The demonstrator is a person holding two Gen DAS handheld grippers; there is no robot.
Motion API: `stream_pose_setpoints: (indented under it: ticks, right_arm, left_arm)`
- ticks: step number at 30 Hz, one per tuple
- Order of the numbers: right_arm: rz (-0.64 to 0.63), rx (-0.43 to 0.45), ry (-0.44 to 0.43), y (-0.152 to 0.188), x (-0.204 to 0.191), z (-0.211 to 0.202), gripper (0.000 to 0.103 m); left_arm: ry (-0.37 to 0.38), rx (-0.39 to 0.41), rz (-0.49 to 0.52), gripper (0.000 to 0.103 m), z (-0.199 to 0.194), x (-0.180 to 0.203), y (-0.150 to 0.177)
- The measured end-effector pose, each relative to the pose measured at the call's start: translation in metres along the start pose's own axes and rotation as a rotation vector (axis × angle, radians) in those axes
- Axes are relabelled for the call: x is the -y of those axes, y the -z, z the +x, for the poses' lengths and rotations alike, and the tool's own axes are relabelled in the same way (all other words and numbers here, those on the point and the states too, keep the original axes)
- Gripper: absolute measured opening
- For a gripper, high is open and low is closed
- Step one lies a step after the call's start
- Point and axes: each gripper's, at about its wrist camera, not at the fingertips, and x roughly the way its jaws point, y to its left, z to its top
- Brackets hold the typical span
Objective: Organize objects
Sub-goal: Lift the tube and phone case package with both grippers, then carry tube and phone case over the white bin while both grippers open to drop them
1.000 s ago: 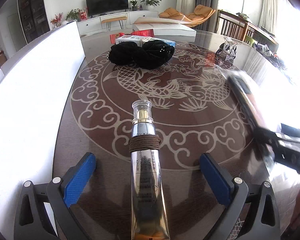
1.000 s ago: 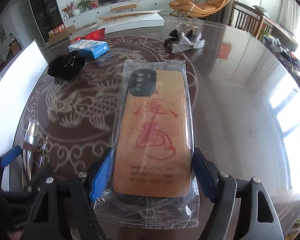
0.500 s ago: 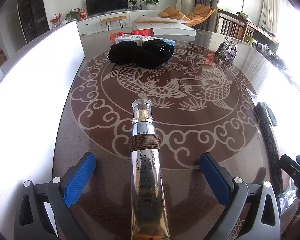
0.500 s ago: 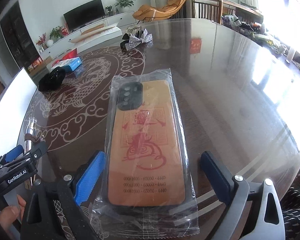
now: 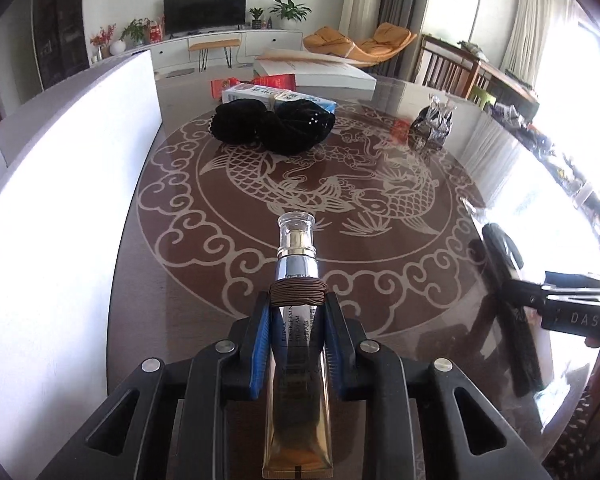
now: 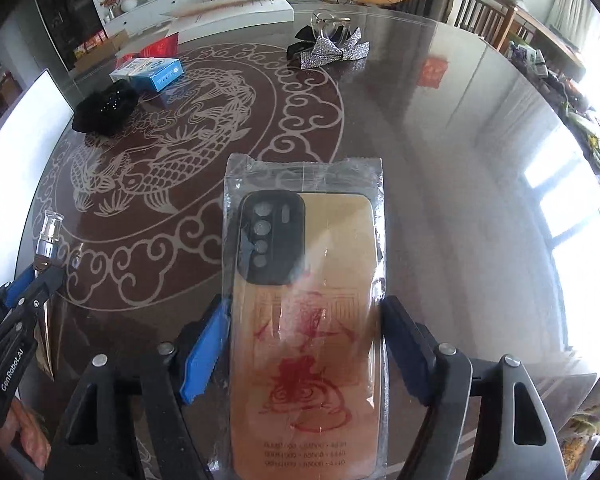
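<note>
My left gripper (image 5: 297,322) is shut on a silver and gold cosmetic tube (image 5: 298,356) with a brown hair tie wound round it; the tube points away from me over the glass table (image 5: 188,288). My right gripper (image 6: 305,344) is shut on an orange phone case in a clear plastic bag (image 6: 305,320), its blue pads against both long edges. The tube's clear cap (image 6: 49,229) and the left gripper show at the left edge of the right wrist view. The right gripper and the case's edge (image 5: 512,280) show at the right of the left wrist view.
A black velvet scrunchie (image 5: 274,126) and a blue and white box (image 5: 276,94) lie at the far side. A silver bow hair clip (image 6: 328,50) lies far right. A white board (image 5: 60,208) runs along the table's left edge. A flat white carton (image 5: 316,70) lies beyond.
My left gripper has closed on the tube. My right gripper opened half a second ago and has closed on the bagged phone case again, which lies closer to me now.
</note>
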Motion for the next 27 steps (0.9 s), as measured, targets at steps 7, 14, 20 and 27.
stream_pose_setpoints:
  ticks: [7, 14, 20, 27]
  right_arm:
    - [0.026, 0.139, -0.119, 0.032, -0.004, -0.065, 0.075]
    - [-0.062, 0.307, -0.232, 0.021, -0.057, -0.144, 0.075]
    - [-0.228, 0.362, -0.428, 0.014, -0.169, -0.192, 0.076]
    - [-0.427, 0.294, -0.624, 0.028, -0.314, -0.177, 0.077]
  left_arm:
    - [0.130, 0.194, -0.019, 0.025, -0.086, 0.010, 0.006]
    - [0.159, 0.396, -0.048, 0.025, -0.187, -0.019, 0.005]
    - [-0.028, 0.423, -0.096, 0.025, -0.249, -0.095, 0.009]
    - [-0.290, 0.107, -0.257, 0.031, -0.210, -0.218, 0.016]
